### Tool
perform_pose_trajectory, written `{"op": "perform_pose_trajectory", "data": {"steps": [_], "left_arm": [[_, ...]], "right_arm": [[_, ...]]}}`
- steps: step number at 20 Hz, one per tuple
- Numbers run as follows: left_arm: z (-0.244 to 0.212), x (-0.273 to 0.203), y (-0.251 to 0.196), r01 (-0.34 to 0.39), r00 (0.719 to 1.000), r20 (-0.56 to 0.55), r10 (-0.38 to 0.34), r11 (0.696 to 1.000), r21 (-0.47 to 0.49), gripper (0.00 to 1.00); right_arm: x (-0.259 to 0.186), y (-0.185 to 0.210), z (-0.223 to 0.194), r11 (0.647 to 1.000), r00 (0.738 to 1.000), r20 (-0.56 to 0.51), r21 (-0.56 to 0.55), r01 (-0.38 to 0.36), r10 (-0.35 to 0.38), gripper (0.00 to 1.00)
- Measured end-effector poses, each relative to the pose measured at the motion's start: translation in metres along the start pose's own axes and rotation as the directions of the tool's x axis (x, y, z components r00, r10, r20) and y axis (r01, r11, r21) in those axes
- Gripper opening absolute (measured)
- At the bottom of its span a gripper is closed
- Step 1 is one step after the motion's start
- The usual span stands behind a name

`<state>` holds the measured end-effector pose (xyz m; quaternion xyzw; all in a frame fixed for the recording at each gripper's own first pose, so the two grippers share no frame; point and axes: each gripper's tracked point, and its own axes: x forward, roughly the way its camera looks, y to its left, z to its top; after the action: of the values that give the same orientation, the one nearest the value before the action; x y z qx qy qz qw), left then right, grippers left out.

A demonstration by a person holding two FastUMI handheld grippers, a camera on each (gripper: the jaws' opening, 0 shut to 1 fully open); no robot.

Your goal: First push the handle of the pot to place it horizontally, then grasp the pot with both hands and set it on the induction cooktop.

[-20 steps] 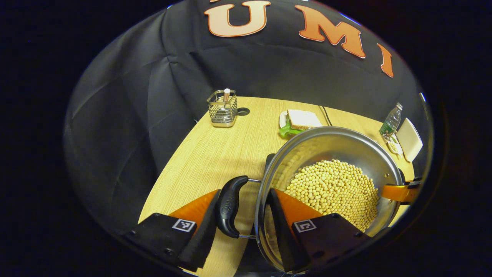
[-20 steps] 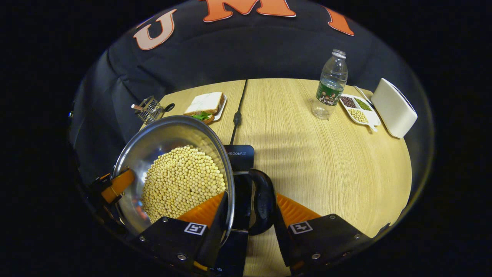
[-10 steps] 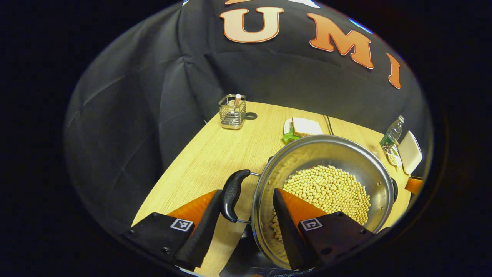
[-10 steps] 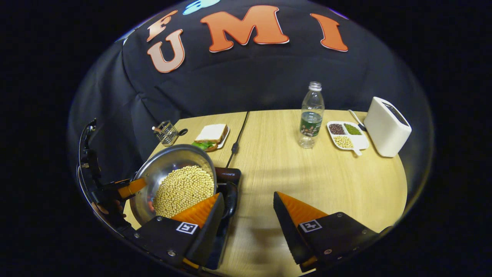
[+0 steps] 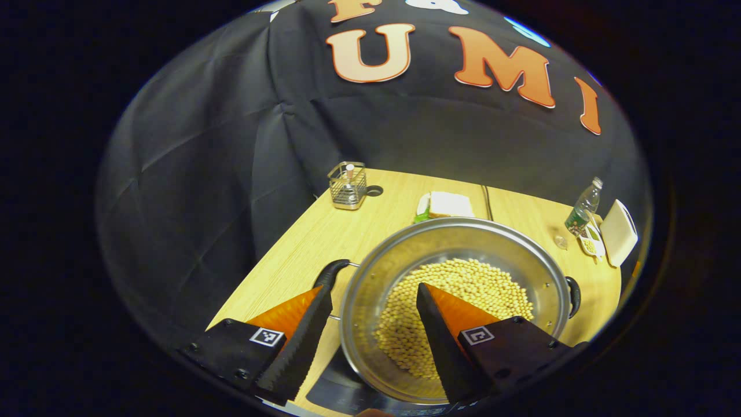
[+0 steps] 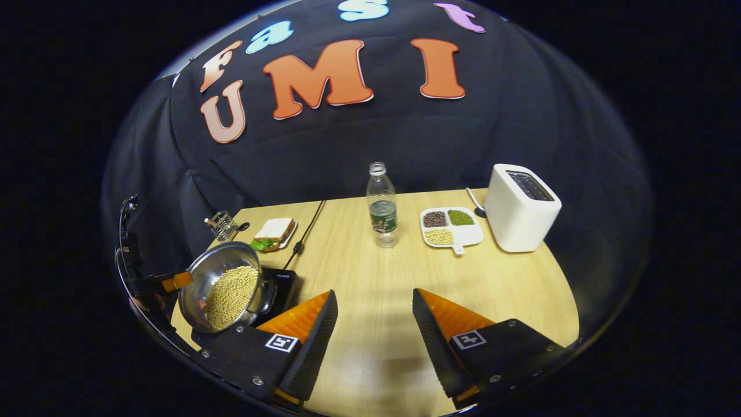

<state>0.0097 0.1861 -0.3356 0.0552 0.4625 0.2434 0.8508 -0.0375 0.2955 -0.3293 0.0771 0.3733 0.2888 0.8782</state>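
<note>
On the counter point(image 6: 440, 272), near its front left corner, the pot point(image 6: 228, 286) of beans sits on the cooktop point(image 6: 281, 286), whose front edge lies close to the counter's edge. Both jaws gape, holding nothing. A knock from the left hand-held gripper point(image 5: 370, 324), hanging over the rim, could tip beans out. Open room lies around the right hand-held gripper point(image 6: 370, 324); bottle point(image 6: 382, 208), toaster point(image 6: 521, 211) and tray point(image 6: 451, 227) stand toward the back edge.

A staged kitchen booth: wooden table point(image 6: 463, 272) with toaster point(image 6: 521, 208), induction cooktop point(image 6: 281, 284) and sandwich point(image 6: 275, 229)
</note>
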Motion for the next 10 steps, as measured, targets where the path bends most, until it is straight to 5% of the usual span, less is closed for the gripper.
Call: {"op": "perform_pose_trajectory", "data": {"steps": [10], "left_arm": [[0.04,-0.043,-0.136,0.174,0.974,0.104,-0.202,0.957,0.231,0.96]], "right_arm": [[-0.083,-0.158,0.032,0.985,0.976,0.143,0.075,0.156,-0.166,0.92]]}}
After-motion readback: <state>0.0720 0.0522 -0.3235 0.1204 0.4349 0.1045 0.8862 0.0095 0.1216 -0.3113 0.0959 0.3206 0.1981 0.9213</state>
